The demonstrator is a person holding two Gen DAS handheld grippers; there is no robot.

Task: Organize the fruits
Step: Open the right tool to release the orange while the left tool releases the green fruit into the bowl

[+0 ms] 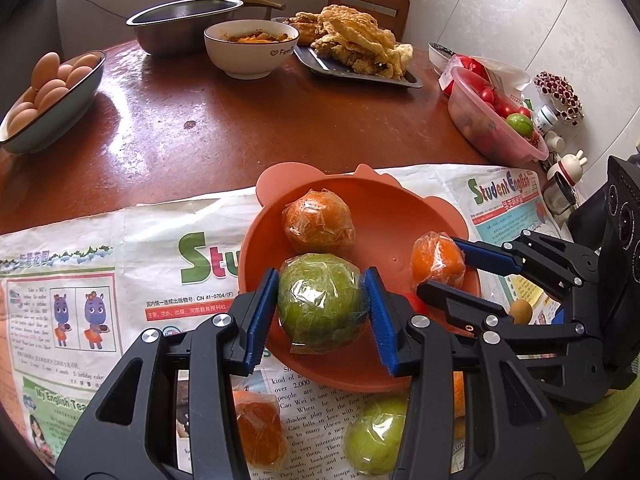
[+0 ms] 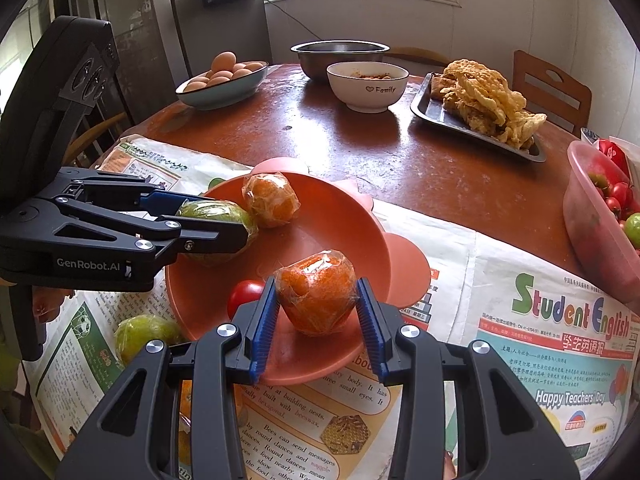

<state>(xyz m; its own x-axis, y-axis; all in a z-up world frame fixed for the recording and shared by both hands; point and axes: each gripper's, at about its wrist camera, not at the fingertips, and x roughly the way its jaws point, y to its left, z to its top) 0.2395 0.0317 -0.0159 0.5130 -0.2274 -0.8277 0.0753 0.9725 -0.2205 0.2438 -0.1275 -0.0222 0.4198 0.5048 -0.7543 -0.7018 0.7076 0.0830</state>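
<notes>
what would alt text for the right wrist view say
The right gripper clamps a plastic-wrapped orange over the near rim of a coral bowl, while the left gripper holds a wrapped green fruit at the bowl's left side. Another wrapped orange lies in the bowl, which sits on newspaper on a brown table.

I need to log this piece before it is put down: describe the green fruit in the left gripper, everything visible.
The green fruit is round, mottled green with yellowish patches, and wrapped tight in crinkled clear film that glints. It sits between the blue ribbed pads of the left gripper, whose jaws press on its two sides. It is over the near edge of the orange bowl, close to a wrapped orange fruit behind it. Whether its underside rests on the bowl cannot be told.
</notes>
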